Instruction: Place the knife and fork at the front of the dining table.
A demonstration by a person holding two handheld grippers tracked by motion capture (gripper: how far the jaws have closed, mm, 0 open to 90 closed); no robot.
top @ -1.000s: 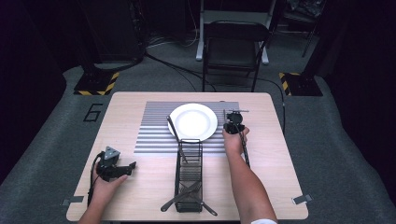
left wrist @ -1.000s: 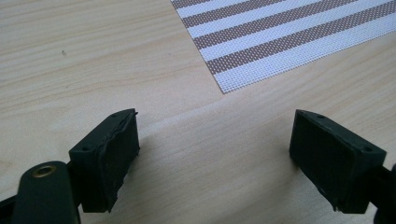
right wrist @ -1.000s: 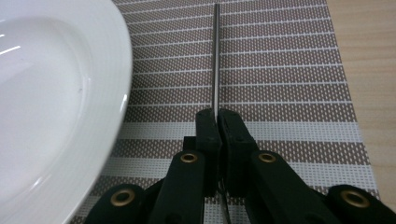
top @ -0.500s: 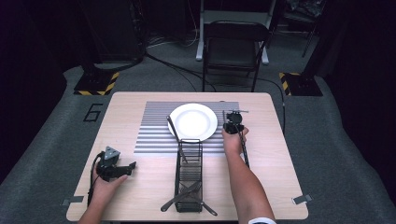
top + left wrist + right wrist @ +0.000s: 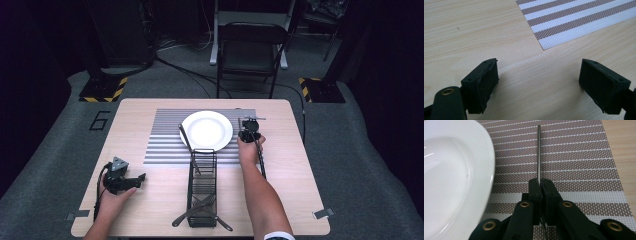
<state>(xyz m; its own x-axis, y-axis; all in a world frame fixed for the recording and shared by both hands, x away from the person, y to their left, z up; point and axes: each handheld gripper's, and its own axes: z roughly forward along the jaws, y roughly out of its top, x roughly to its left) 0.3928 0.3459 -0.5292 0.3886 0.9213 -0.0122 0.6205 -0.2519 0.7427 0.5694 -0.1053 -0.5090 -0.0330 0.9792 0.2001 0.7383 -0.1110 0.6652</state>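
Note:
My right gripper [image 5: 540,183] is shut on a thin metal utensil [image 5: 539,152], seen edge-on, which reaches forward low over the striped placemat [image 5: 579,157]. The white plate [image 5: 451,177] lies just left of it. From above, the right gripper [image 5: 248,128] sits by the right rim of the plate [image 5: 206,130], and the utensil [image 5: 253,119] shows at its far end. My left gripper [image 5: 141,176] rests on the bare wood at the near left, jaws wide apart with nothing between them. In its own view the left gripper [image 5: 539,75] faces the placemat's corner [image 5: 554,37].
A black wire caddy [image 5: 202,180] stands lengthwise at the table's middle front, with utensils [image 5: 200,212] sticking out at its near end. Another dark utensil [image 5: 184,135] lies along the plate's left side. A chair [image 5: 250,50] stands beyond the far edge.

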